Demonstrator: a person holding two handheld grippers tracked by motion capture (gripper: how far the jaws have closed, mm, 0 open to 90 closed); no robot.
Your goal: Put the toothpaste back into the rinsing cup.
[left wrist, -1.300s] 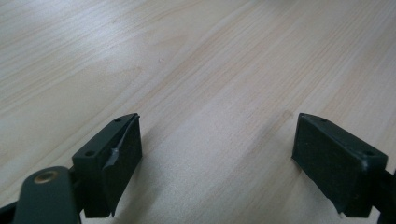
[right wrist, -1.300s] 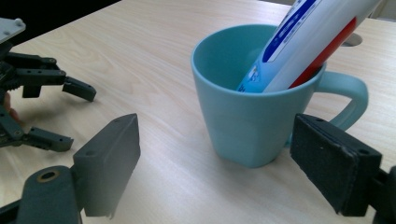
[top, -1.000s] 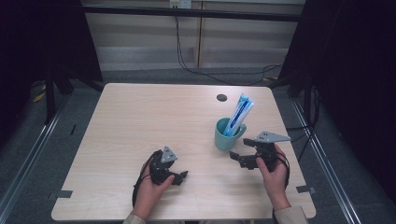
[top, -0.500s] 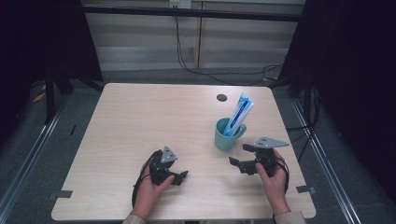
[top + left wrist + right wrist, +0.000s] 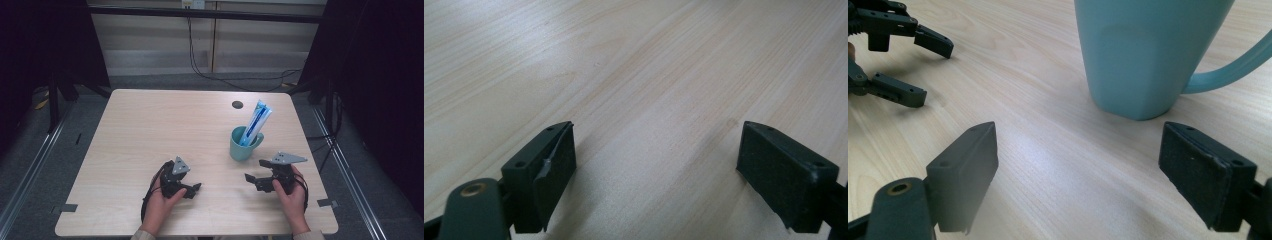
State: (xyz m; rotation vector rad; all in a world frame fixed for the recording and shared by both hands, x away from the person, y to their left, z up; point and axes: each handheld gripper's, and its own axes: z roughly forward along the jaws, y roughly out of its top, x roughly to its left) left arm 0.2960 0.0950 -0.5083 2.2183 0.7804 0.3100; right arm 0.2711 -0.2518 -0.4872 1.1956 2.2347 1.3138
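While the teal mug stood upright on the right half of the pale wooden table, a blue-and-white tube leaned out of it, its upper end tilted away toward the far right. A small dark round hole lay in the tabletop beyond the mug, well apart from it.

The right gripper was held low over the table near the front edge, just in front of the mug and a little to its right, with its jaws pointing leftward across the table. Its jaws stood wide apart with nothing between them. In the right gripper view the same jaws framed bare wood, and the mug rose close ahead, its handle curving off to the right edge; it touched neither jaw.

The left gripper sat near the front edge too, left of centre, well apart from the mug, in the person's left hand. Its jaws were also spread open and empty, as the left gripper view showed, with only wood grain between the two black pads. That gripper appeared at the upper left of the right gripper view, its jaws parted above the table.
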